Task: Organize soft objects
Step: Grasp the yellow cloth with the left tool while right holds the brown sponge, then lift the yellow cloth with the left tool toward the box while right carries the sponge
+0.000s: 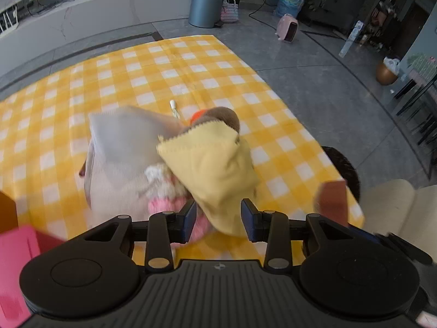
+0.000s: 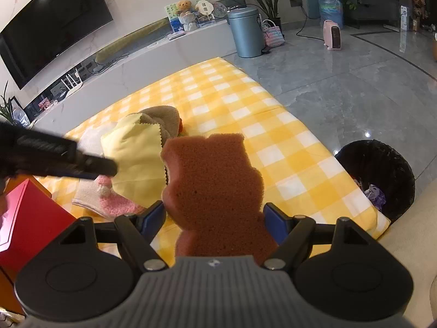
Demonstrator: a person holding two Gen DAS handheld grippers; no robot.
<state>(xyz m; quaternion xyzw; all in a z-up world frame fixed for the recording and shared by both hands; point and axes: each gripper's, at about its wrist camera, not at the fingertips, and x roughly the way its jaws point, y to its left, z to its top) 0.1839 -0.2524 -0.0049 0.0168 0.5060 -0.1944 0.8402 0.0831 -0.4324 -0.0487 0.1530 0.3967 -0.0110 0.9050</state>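
I hold the bear-shaped sponge (image 2: 215, 191) clamped in my right gripper (image 2: 215, 216) above the blanket's (image 1: 286, 142) near edge, while my left gripper (image 1: 218, 214), jaws parted and empty, hangs over the yellow cloth (image 1: 213, 169) topping the pile, apparently gathering softs together.

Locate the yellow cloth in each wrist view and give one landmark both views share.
Left wrist view: the yellow cloth lies at centre, draped over the pile of soft things, its lower edge between the left gripper fingers.
Right wrist view: the cloth is left of centre, behind the brown sponge that the right gripper holds.
Shared landmark: the grey-blue bin beyond the checked blanket.
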